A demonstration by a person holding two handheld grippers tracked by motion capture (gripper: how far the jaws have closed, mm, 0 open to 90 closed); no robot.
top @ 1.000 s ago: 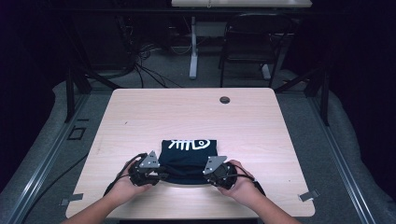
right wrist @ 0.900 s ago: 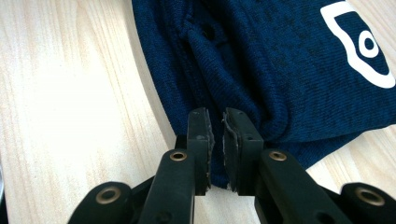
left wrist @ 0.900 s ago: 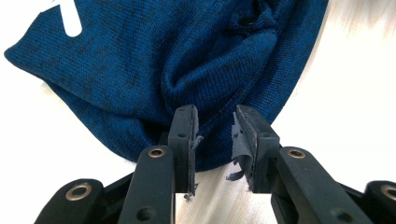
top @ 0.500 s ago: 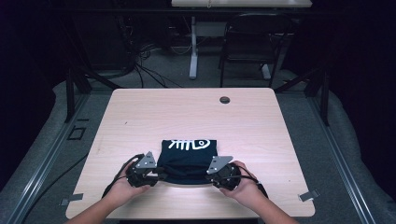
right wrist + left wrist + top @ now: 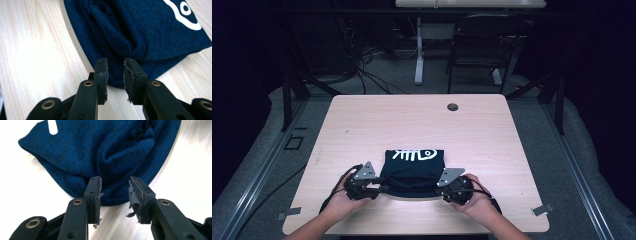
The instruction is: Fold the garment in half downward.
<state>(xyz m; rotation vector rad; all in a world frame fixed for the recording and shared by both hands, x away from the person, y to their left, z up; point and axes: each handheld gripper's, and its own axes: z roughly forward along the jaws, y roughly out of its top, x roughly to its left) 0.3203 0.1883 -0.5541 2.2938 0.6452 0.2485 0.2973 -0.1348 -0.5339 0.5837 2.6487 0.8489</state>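
Fingers of both grippers have just been opening, blue cloth (image 5: 100,152) lying loose between them; high view adds its fish-bone print (image 5: 414,154).

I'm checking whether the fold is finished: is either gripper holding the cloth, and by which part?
Nothing is held. Both the left gripper and right gripper have just been opening, apart at the near corners of the folded dark blue knitted garment.
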